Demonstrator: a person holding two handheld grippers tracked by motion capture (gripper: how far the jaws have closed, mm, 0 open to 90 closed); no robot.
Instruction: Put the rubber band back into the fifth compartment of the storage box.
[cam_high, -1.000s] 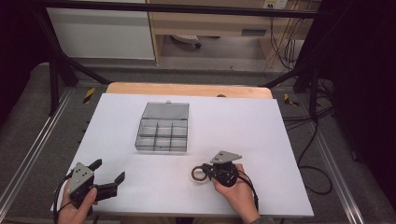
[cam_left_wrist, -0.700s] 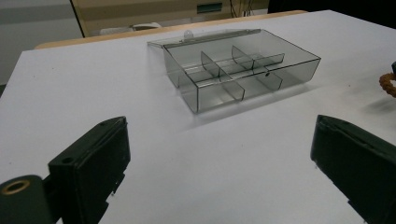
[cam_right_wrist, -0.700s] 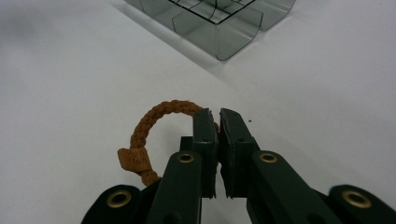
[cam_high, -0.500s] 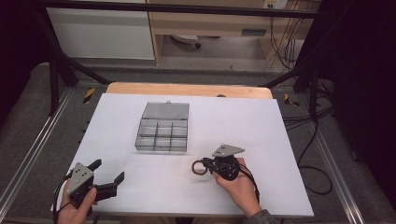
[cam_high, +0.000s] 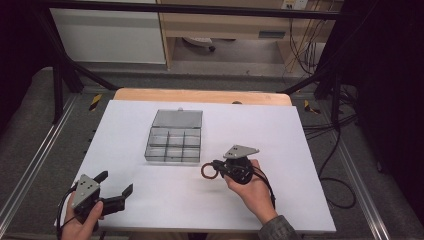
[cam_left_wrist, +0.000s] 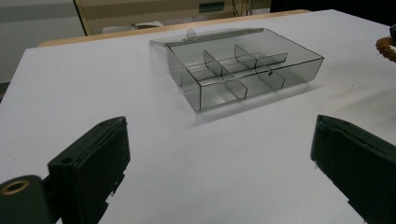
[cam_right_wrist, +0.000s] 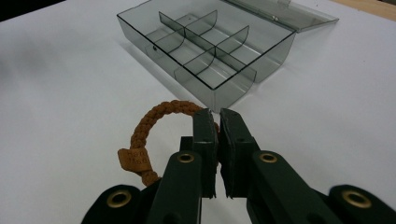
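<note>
Black two-jaw right gripper (cam_right_wrist: 214, 122), brass eyelets, grey three-cornered top plate, black cable, dark grey sleeve (cam_high: 281, 230)

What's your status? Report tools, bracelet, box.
Right tool shut on braided bracelet, off table. Left tool open, empty. Divided box open, path clear.

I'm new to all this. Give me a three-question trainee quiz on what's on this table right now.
1. True or false: the right tongs are shut on the braided brown bracelet.
2. How do the left tongs stand: A) open, nothing between them; B) shut on the box lid; C) shut on the bracelet?
3. Is anything lying in the compartments of the clear divided box?

Key
1. True: the loop hangs from the closed jaws, near the box's front edge.
2. A: they are wide apart at the table's near left corner.
3. No: every compartment shows bare, and the lid lies open behind.
</note>
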